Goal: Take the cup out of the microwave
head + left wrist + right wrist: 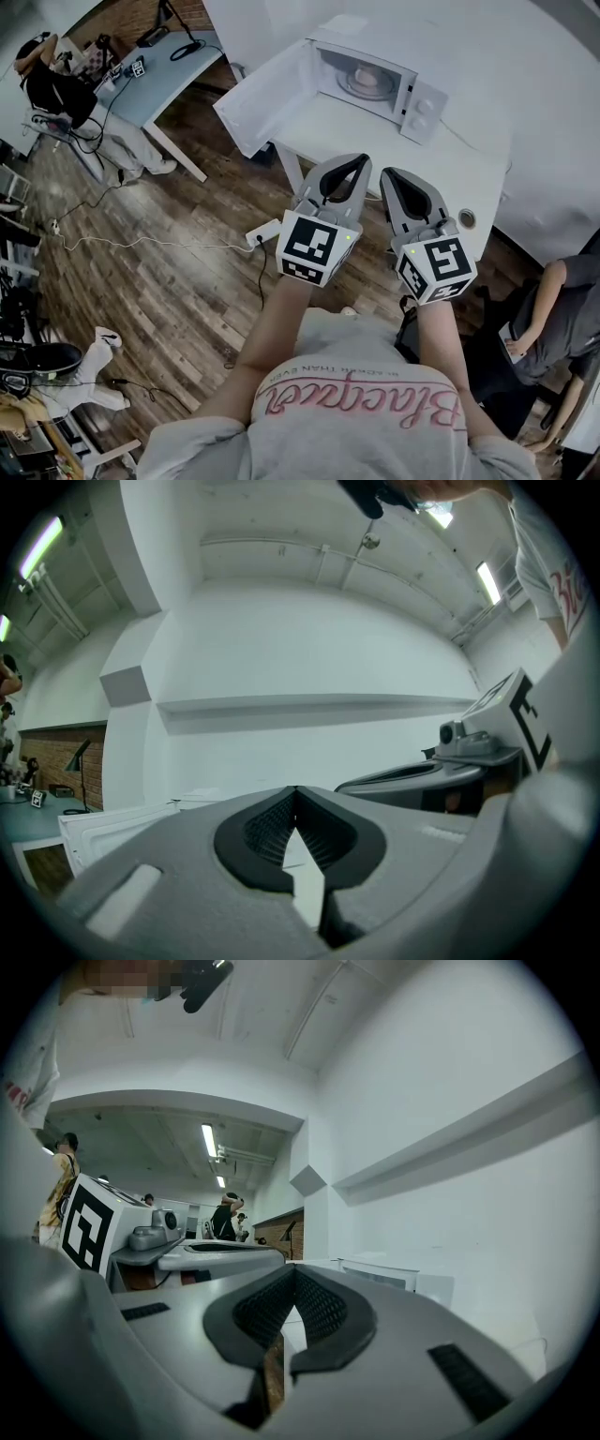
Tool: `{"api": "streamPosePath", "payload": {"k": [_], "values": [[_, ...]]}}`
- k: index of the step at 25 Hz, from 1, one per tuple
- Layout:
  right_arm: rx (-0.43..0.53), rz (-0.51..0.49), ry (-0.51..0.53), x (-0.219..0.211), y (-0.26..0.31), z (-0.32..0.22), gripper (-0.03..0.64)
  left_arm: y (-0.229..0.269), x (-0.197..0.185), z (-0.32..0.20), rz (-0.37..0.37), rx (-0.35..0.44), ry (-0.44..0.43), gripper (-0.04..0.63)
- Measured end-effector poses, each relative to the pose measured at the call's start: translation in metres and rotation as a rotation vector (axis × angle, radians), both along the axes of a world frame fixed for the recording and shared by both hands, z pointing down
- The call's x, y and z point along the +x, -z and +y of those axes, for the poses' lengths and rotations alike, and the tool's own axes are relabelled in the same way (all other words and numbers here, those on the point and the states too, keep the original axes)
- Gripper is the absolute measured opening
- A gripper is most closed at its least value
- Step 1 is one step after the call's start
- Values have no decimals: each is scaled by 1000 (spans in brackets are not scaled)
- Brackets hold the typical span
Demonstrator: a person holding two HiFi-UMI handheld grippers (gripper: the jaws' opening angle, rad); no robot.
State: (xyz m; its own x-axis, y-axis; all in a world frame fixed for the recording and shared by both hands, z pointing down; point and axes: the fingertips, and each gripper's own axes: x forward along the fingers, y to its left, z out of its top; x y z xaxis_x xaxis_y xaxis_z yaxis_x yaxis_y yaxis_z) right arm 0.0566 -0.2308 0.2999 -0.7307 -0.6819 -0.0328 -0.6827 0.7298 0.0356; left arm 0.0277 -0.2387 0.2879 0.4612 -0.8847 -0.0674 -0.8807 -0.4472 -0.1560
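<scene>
A white microwave (375,80) stands on a white table (375,150), its door (258,108) swung wide to the left. Inside, on the turntable, sits a pale pinkish cup (367,79). My left gripper (362,161) and right gripper (387,174) are held side by side over the table's near edge, well short of the microwave, pointing toward it. Both are shut with nothing between the jaws. The left gripper view has the tips (296,789) closed together, and the right gripper view has its tips (295,1269) closed as well.
The microwave's control knobs (422,111) are at its right end. A power strip (262,232) with cables lies on the wooden floor left of the table. A person sits at a second desk (159,70) at the far left, and another person (562,309) stands close on the right.
</scene>
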Motion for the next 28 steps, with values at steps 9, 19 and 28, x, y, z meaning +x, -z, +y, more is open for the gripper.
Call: {"api": "streamPosePath", "payload": {"k": [9, 19, 28], "values": [[-17, -13, 12, 4, -6, -15, 11, -3, 0, -16, -4, -12, 19, 6], [-39, -5, -19, 11, -17, -43, 11, -19, -5, -49, 7, -35, 15, 6], [-54, 4, -41, -1, -24, -99, 11, -24, -17, -110, 17, -49, -9, 6]]}}
